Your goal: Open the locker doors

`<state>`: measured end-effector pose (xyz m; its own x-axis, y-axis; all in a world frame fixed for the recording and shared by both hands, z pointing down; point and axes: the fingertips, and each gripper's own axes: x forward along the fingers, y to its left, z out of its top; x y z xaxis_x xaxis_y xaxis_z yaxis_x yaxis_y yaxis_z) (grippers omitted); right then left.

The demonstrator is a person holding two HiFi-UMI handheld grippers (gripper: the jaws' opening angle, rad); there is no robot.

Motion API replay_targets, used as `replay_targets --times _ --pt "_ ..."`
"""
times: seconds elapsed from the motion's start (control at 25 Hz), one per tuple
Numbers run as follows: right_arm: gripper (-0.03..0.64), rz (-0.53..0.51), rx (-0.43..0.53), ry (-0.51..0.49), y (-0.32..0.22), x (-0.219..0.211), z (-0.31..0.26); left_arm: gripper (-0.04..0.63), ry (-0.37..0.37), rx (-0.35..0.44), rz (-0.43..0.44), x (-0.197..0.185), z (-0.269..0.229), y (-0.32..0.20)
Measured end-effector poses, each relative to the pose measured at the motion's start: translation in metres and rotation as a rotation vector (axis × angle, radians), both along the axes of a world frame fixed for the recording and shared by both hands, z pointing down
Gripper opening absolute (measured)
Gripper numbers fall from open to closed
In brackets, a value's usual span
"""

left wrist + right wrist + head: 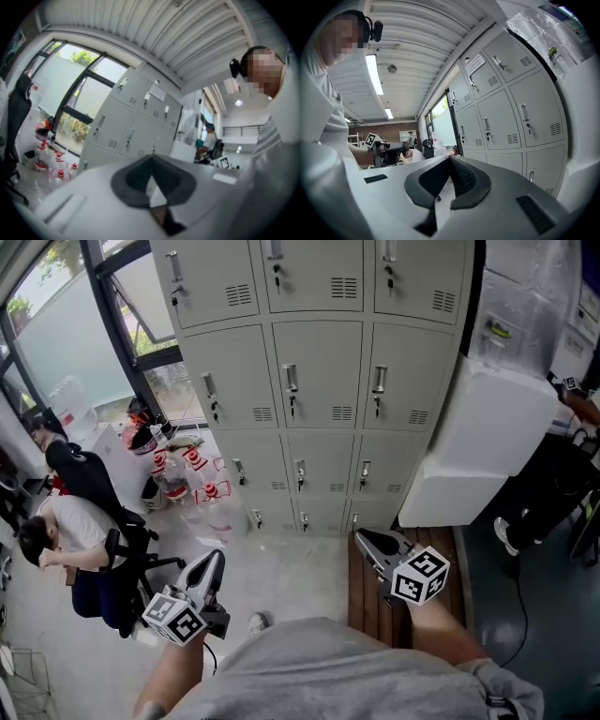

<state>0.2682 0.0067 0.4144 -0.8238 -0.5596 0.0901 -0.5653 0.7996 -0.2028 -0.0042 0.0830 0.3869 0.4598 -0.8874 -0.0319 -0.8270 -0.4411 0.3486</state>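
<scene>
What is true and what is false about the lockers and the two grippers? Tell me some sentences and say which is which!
1. Every locker door in view is shut. True.
2. The right gripper is pulling a handle. False: it is shut on nothing and touches no door.
3. Some bottles with red caps stand on the floor. True.
4. The left gripper is wide open. False: it is shut, with nothing in it.
5. Nobody else is in the room. False: a person sits on a chair at the left.
</scene>
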Motion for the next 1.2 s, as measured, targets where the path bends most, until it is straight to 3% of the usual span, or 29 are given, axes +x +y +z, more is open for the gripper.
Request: replay_targets --times 0.24,0.52,0.84,1.2 --pt "0.006 -0.026 0.012 0.019 -0.046 -0.062 -0.006 0.002 0.041 0.007 0.004 -0.051 0.016 -0.042" --pt "0.006 0.007 0.063 0.036 -0.136 -0.179 -0.018 0.003 0.073 0.063 0.062 -0.163 0.025 -0.144" --pt "0.008 0.06 0.11 -0.009 -0.242 -0.322 -0.075 0.003 0.038 0.13 0.173 -0.289 -0.038 -0.261" --pt "0.008 0.072 0.285 0.027 -0.332 -0.402 -0.194 0.003 0.016 0.215 0.156 -0.347 -0.122 -0.354"
